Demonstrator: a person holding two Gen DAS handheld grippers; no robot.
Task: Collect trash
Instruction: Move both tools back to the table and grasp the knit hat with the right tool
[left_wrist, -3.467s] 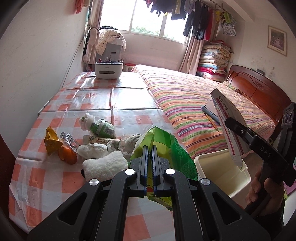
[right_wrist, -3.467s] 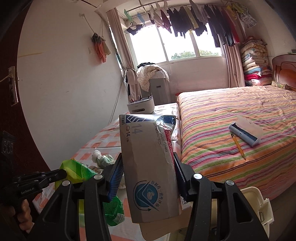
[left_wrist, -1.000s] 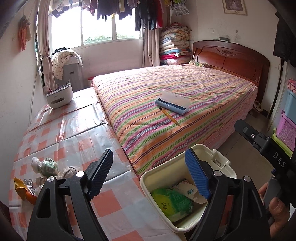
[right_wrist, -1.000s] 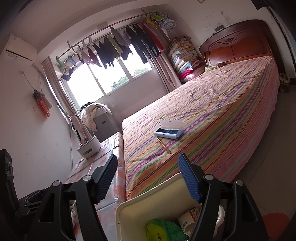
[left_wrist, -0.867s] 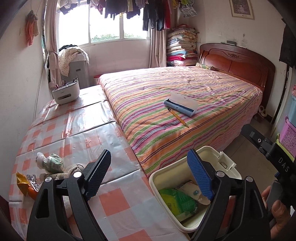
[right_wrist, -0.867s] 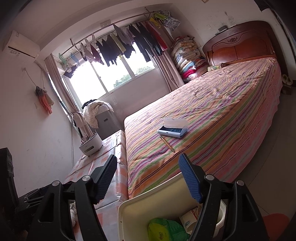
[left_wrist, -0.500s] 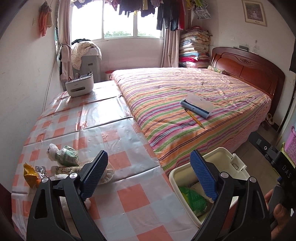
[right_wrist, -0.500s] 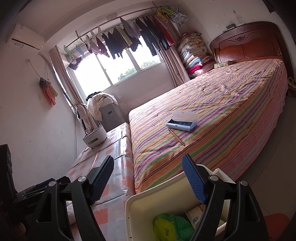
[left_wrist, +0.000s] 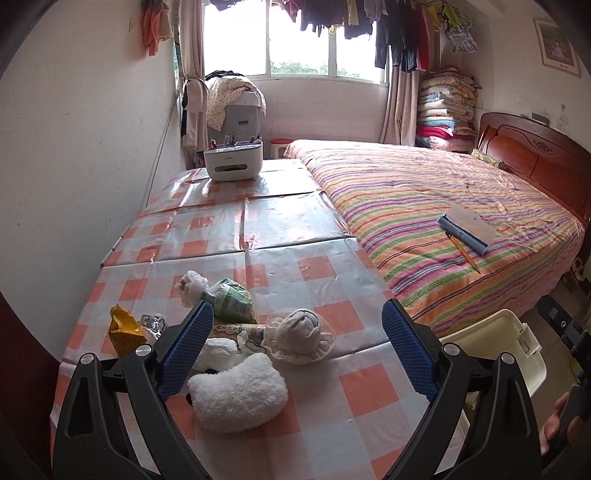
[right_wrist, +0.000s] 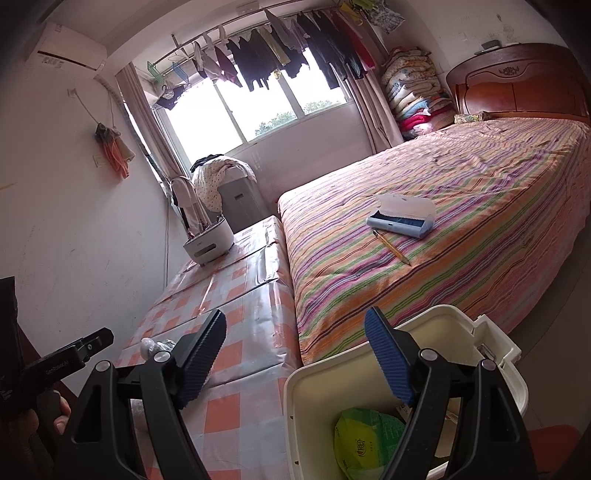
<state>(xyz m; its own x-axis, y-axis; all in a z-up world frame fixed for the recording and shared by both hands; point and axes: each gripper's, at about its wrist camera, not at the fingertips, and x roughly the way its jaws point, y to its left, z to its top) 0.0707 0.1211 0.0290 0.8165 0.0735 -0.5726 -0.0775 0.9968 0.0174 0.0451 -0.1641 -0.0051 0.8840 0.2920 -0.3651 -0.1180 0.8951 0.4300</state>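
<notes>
My left gripper (left_wrist: 295, 354) is open and empty, above a pile of trash on the checked table (left_wrist: 280, 243). In the pile are a white fluffy cloth (left_wrist: 238, 393), a beige ball on a lace doily (left_wrist: 301, 332), a green wrapper (left_wrist: 231, 304), a white tissue (left_wrist: 218, 350) and a yellow packet (left_wrist: 123, 328). My right gripper (right_wrist: 295, 362) is open and empty above the cream bin (right_wrist: 369, 354), which holds a green bag (right_wrist: 365, 439). The bin also shows in the left wrist view (left_wrist: 495, 339), off the table's right edge.
A striped bed (left_wrist: 436, 206) runs along the table's right side, with a blue case (left_wrist: 467, 229) and a pencil (left_wrist: 461, 253) on it. A white organiser box (left_wrist: 233, 162) stands at the table's far end. A wall is on the left.
My left gripper has swung left from over the bin to over the trash pile. The right gripper has stayed open over the bin. The green bag and the box lie in the bin.
</notes>
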